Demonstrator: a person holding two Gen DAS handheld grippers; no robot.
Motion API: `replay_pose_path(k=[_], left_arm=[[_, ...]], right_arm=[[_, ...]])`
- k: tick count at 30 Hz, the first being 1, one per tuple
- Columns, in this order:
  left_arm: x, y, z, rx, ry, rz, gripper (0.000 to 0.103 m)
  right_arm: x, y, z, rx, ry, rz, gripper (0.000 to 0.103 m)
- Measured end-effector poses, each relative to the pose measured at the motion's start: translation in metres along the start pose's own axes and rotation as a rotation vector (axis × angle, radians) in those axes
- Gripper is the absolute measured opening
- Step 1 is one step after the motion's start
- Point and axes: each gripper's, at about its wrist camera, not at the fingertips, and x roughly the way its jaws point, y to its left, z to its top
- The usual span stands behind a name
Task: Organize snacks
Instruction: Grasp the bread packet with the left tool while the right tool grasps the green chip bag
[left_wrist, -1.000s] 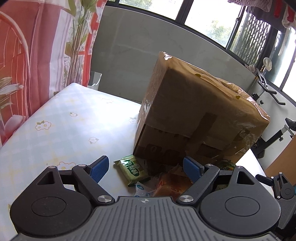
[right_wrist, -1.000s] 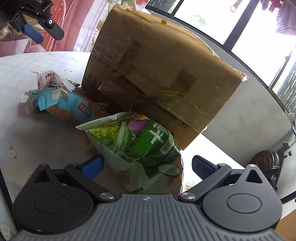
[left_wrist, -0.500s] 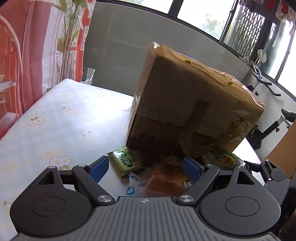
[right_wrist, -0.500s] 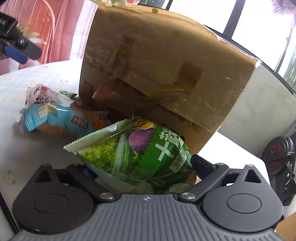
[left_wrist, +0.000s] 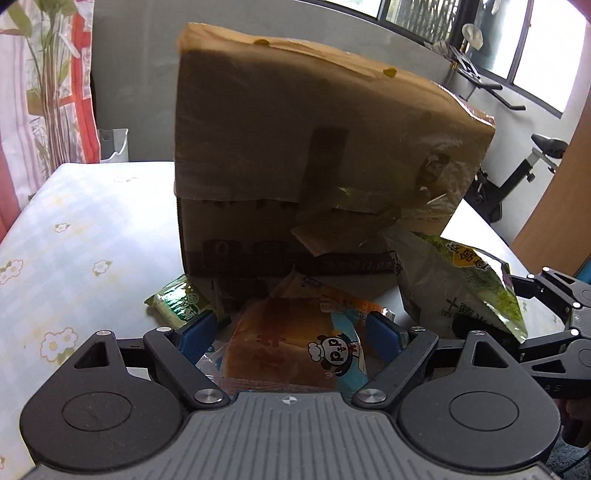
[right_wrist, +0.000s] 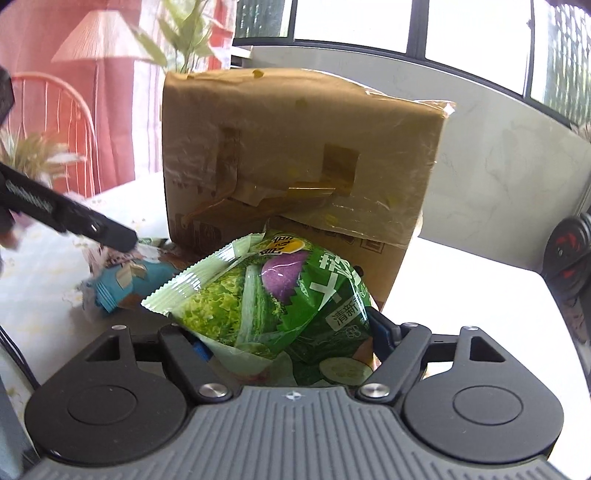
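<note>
The right gripper (right_wrist: 291, 341) is closing its jaws around a green snack bag (right_wrist: 273, 299) at centre frame. Behind it stands a taped cardboard box (right_wrist: 295, 147); a blue packet (right_wrist: 129, 284) lies at left.

Brown cardboard box (left_wrist: 317, 155) with shiny clear tape and darker brown patches. Tablecloth (left_wrist: 74, 236) pale blue-white check, small white-yellow flowers. Green chip bag (right_wrist: 280, 299): lettuce print, purple patch, white lettering. Bread pack (left_wrist: 295, 343) orange-brown with blue end, cartoon panda. Small green packet (left_wrist: 177, 302), glossy. Curtain (right_wrist: 110, 110) red-pink, plant print. Gripper pads (left_wrist: 194, 334) blue, bodies black-grey.
</note>
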Motion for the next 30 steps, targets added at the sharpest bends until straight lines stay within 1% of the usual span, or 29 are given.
replay_pose_path(k=[3, 8, 11, 14, 15, 17, 20, 25, 30], left_arm=[[0.014, -0.001, 0.004, 0.025, 0.050, -0.009, 0.089], [0.036, 0.001, 0.009, 0.017, 0.150, -0.003, 0.089], [0.045, -0.001, 0.010, 0.032, 0.171, -0.002, 0.089], [0.051, 0.002, 0.008, 0.008, 0.178, -0.008, 0.088], [0.052, 0.003, 0.006, -0.001, 0.176, -0.013, 0.088], [0.051, 0.005, 0.000, -0.011, 0.153, -0.026, 0.082], [0.043, 0.008, -0.005, -0.022, 0.114, -0.033, 0.080], [0.022, 0.015, -0.009, -0.068, 0.077, -0.068, 0.079], [-0.007, 0.019, -0.012, -0.098, 0.023, -0.077, 0.078]], right_arm=[[-0.005, -0.002, 0.000, 0.033, -0.001, 0.010, 0.079], [-0.006, -0.002, 0.001, 0.045, 0.000, 0.017, 0.079], [-0.005, -0.003, 0.001, 0.049, 0.000, 0.018, 0.079], [-0.007, -0.003, 0.001, 0.052, -0.003, 0.015, 0.079], [-0.007, -0.003, 0.000, 0.054, -0.005, 0.013, 0.079], [-0.007, -0.004, 0.000, 0.058, -0.005, 0.013, 0.079], [-0.007, -0.004, 0.000, 0.061, -0.006, 0.013, 0.079], [-0.009, -0.003, 0.000, 0.059, -0.010, 0.017, 0.079], [-0.013, 0.000, 0.000, 0.060, -0.018, 0.038, 0.079]])
